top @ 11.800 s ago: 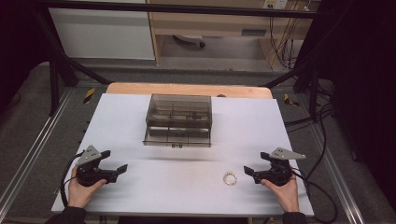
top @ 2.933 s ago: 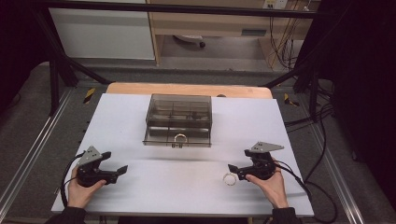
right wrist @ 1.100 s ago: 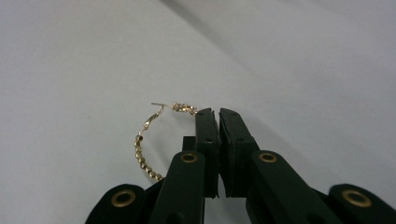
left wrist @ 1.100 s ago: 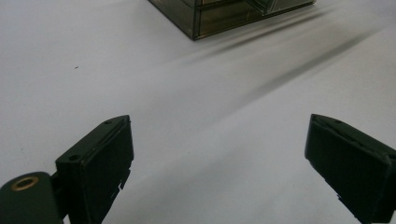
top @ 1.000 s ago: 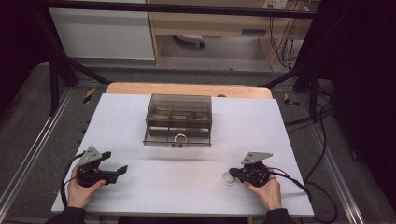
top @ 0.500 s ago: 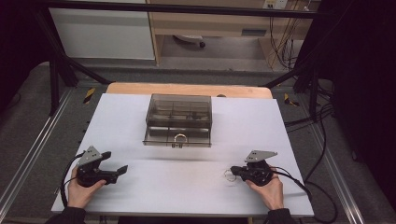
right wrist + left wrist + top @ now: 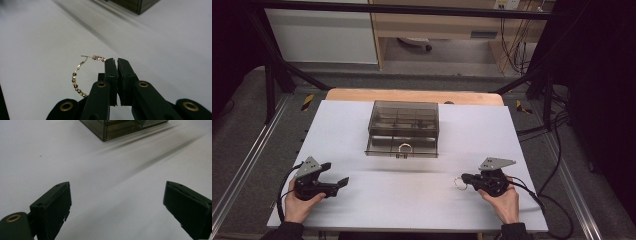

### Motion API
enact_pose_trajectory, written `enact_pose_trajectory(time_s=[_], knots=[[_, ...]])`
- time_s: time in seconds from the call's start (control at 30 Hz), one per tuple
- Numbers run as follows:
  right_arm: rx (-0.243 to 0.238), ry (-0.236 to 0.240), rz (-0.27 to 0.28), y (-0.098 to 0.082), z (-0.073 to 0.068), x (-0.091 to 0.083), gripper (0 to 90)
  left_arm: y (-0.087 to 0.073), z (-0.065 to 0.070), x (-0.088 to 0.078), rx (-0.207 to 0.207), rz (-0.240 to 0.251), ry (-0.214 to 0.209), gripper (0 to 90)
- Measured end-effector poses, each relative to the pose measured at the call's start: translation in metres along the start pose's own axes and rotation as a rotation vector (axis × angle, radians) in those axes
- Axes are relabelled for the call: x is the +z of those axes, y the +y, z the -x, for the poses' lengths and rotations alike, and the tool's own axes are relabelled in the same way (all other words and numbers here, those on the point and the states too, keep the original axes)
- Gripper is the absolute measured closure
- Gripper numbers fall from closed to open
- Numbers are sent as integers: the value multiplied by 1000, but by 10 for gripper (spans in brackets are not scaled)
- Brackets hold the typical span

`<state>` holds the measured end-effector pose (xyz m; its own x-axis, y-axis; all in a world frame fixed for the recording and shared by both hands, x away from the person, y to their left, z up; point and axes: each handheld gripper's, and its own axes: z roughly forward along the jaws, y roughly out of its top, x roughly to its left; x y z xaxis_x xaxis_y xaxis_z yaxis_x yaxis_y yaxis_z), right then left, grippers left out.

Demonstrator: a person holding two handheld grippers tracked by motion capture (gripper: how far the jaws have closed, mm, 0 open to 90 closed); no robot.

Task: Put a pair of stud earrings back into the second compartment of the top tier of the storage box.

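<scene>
My right gripper [image 7: 114, 62] pinches the beaded hoop earring [image 7: 79, 75]: light, thin, bendable wire, so grip gently. My left gripper [image 7: 116, 207] gapes empty.

Two black handheld units are recorded: left gripper [image 7: 343, 181] and right gripper [image 7: 463, 176], each topped by a grey three-cornered plate, fitted with brass-coloured rivets, trailed by black cable. Dark sleeves are worn.
</scene>
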<state>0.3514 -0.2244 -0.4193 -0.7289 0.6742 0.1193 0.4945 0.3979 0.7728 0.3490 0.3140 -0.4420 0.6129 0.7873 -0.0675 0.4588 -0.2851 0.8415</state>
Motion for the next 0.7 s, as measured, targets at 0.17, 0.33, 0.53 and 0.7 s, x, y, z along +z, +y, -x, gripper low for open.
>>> enact_pose_trajectory(time_s=[0.17,0.33,0.53,0.7], knots=[[-3,-1,19,7,-1,-6,875,0,0,0,-1,0,0,78],[-8,-4,46,16,-4,-14,874,0,0,0,-1,-1,-1,78],[-19,-4,59,26,-7,-17,875,0,-1,-1,0,0,0,78],[-29,0,67,36,-12,-18,875,0,0,-1,0,1,0,78]])
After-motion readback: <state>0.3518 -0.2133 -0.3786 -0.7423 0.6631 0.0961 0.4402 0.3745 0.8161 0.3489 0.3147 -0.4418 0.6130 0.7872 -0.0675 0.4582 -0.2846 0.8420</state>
